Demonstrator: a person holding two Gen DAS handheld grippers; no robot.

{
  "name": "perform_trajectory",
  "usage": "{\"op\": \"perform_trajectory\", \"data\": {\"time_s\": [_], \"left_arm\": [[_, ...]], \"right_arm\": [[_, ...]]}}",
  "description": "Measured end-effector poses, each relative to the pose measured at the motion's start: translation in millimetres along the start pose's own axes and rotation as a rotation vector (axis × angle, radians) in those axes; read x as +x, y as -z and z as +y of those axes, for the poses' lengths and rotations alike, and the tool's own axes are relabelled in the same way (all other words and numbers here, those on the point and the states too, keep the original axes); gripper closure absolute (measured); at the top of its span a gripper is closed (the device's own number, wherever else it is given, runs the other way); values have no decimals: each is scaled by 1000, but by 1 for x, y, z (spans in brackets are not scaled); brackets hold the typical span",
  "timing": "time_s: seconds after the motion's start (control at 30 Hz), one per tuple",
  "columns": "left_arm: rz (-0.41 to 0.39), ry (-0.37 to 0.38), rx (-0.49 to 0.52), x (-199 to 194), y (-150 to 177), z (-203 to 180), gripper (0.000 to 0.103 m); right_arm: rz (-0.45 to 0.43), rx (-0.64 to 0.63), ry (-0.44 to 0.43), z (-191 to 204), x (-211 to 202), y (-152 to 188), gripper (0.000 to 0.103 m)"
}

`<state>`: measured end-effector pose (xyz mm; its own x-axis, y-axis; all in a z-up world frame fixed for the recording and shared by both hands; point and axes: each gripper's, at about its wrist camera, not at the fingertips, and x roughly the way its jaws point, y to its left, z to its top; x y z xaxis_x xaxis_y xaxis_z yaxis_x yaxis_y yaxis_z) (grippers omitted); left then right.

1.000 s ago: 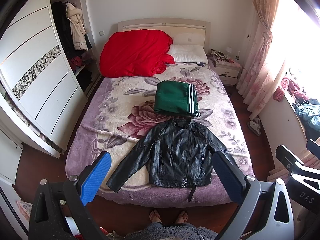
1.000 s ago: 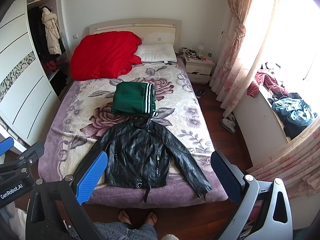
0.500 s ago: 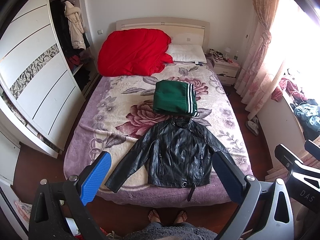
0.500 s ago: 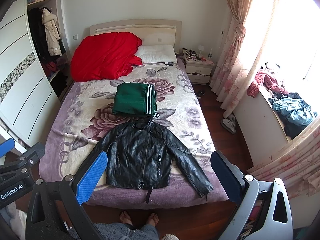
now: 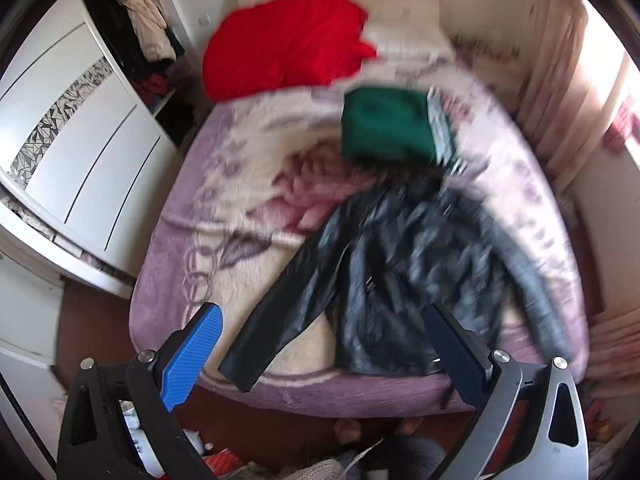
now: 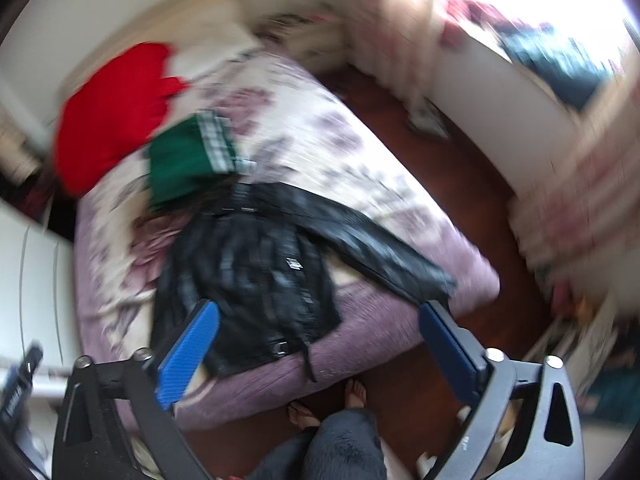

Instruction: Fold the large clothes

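Both grippers are dropping toward the bed (image 5: pixel 168 320) — a second ago they were looking out over the whole room from higher up, and now the jacket (image 5: pixel 404 280) is filling far more of each view, blurred by the motion. The jacket is lying flat and face up near the foot of the bed, both sleeves spread out, its collar just touching the folded green garment (image 5: pixel 388 128) beyond it.

The left gripper (image 5: pixel 320 356) is hanging wide open with nothing between its fingers, looking down over the left sleeve's cuff. The right gripper (image 6: pixel 316 348) has rolled, so the bed is sitting tilted in its view; its jaws are closing a little from their widest, empty, above the jacket's hem and the right sleeve.

Judging from this, the folding is not yet begun — the approach is only now starting, and each gripper is probably heading for a sleeve or a hem corner. The leather looks stiff and slippery, so a shallow pinch may slide off.
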<state>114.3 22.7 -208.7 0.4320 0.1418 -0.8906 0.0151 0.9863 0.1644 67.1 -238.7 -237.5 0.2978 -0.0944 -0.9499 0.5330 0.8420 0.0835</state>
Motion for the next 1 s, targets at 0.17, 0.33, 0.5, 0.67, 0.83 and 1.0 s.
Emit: {"op": "perform_trajectory", "data": {"time_s": [0.17,0.33,0.5,0.67,0.83,1.0], "left_arm": [[136,-24,-20,100,22,-29,0],[250,-67,17,174,45,-64,0],[323,-86,84,235,55,-100,0],[306,-42,119,258,46,-143,0],[279,29,158,272,33,-190,0],[262,83,213,292,30,-223,0]], "right_arm": [[133,388,-4,-127,144,17,37],[295,812,-165,-233,310,75,36],[227,1070,-311,-273,424,117,36],[7,1251,-380,-282,455,139,36],[-229,1217,-502,-284,449,128,42],[-191,1179,-551,-285,500,120,42]]}}
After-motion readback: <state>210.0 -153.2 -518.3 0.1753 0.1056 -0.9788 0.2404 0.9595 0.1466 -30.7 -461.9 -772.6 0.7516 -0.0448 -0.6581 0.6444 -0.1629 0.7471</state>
